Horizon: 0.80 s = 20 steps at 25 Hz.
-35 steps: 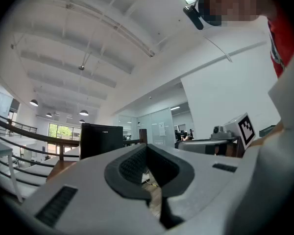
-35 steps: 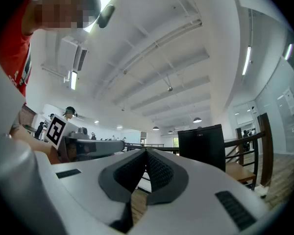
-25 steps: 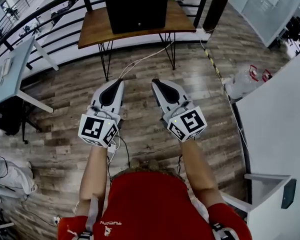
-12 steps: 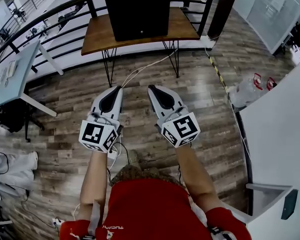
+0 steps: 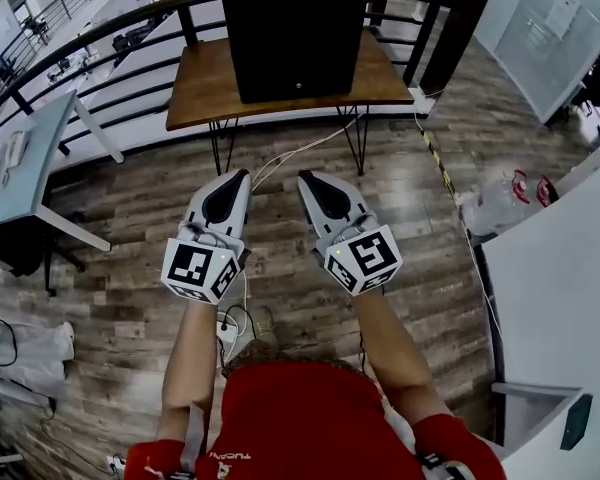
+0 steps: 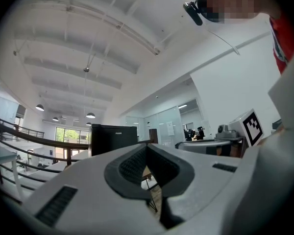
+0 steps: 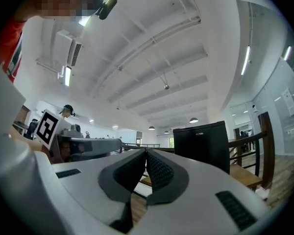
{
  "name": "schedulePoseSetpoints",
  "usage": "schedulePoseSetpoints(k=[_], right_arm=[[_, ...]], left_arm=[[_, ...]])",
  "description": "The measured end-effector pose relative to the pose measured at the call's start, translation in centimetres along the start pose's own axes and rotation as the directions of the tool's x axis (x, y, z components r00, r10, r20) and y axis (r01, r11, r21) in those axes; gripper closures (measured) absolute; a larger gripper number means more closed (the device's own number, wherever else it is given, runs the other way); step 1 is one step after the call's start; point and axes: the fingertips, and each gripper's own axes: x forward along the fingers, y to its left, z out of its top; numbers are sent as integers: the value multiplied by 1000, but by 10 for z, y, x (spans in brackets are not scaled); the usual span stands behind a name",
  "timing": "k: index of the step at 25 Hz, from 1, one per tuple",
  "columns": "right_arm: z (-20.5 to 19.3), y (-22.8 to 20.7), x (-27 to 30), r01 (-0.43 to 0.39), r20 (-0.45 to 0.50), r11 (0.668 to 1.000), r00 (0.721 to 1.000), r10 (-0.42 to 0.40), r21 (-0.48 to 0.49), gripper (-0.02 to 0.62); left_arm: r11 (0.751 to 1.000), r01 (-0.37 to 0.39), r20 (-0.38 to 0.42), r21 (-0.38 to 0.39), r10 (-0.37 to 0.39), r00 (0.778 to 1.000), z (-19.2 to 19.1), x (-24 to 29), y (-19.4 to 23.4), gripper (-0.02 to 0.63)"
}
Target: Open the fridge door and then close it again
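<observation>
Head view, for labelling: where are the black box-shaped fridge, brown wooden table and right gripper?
Black box-shaped fridge (image 5: 298,38): head view, front face centre.
Brown wooden table (image 5: 202,86): head view, bare top, left side.
Right gripper (image 5: 304,179): head view, shut fingertips.

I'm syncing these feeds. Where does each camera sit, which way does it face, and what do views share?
Head view: on the person's head, facing steeply down at the wood-plank floor, brown wooden table and black box-shaped fridge; shows red shirt, left gripper, right gripper.
Left gripper view: on the left gripper, along its shut jaws toward the fridge; right gripper at right.
Right gripper view: on the right gripper, along its shut jaws toward the fridge; left gripper at left.
Shared: all three show the fridge.
</observation>
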Motion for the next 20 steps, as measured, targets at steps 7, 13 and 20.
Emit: schedulePoseSetpoints(k=[7, 13, 20], right_arm=[[-11, -14, 107, 38, -2, 999, 999, -38, -17, 569], [-9, -35, 175, 49, -7, 997, 999, -50, -59, 569], [-1, -58, 242, 29, -44, 991, 998, -35, -133, 546]], left_arm=[[999, 49, -3, -7, -49, 999, -11, 34, 95, 597], [997, 83, 0, -4, -83, 997, -14, 60, 155, 597], [997, 71, 1, -15, -71, 998, -15, 89, 211, 597]])
